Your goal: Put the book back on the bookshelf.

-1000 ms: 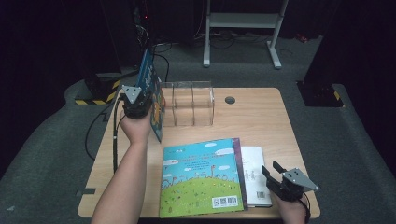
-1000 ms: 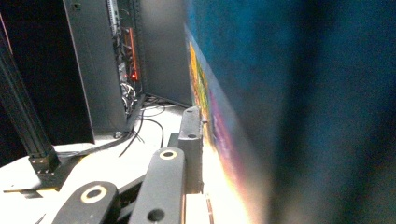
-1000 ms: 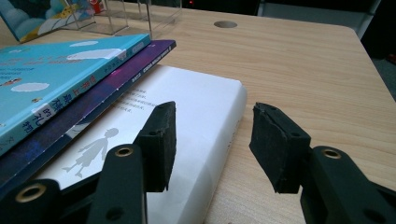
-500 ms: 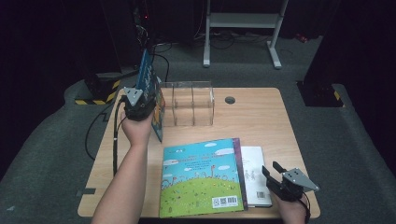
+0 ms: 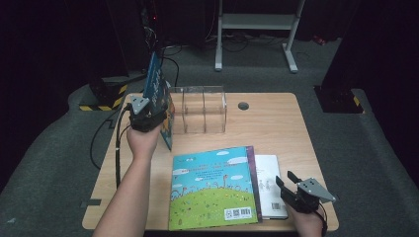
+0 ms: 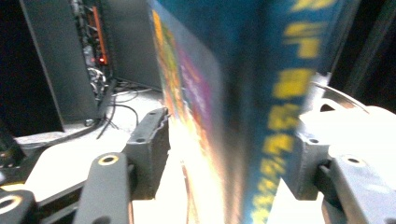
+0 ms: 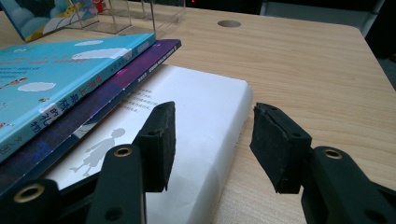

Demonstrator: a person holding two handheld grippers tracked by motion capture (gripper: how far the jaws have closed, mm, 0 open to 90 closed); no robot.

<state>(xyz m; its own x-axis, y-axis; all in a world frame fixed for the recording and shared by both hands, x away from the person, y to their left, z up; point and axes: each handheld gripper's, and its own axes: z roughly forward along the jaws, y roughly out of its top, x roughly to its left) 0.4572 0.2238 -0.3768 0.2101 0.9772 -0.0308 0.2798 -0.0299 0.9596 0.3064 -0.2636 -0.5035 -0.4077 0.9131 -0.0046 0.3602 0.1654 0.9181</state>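
High view: wooden table point(image 5: 276, 123), grey carpet point(image 5: 54, 163); left gripper point(image 5: 150, 112) jaws just opening around upright book point(image 5: 159, 94); right gripper point(image 5: 292, 186) open, empty.

The high view looks forward and down from above the near edge of the surface point(image 5: 276, 123), taking in the whole top, with the clear divider box point(image 5: 200, 109) at upper centre and the floor beyond. The left gripper view sits very close behind its own jaws, facing a blurred blue book point(image 6: 261, 93) that spans the centre of its frame. The right gripper view looks low across the surface from its near right corner; it shares with the high view the stacked books point(image 7: 70, 70) and the round hole point(image 7: 229, 23).
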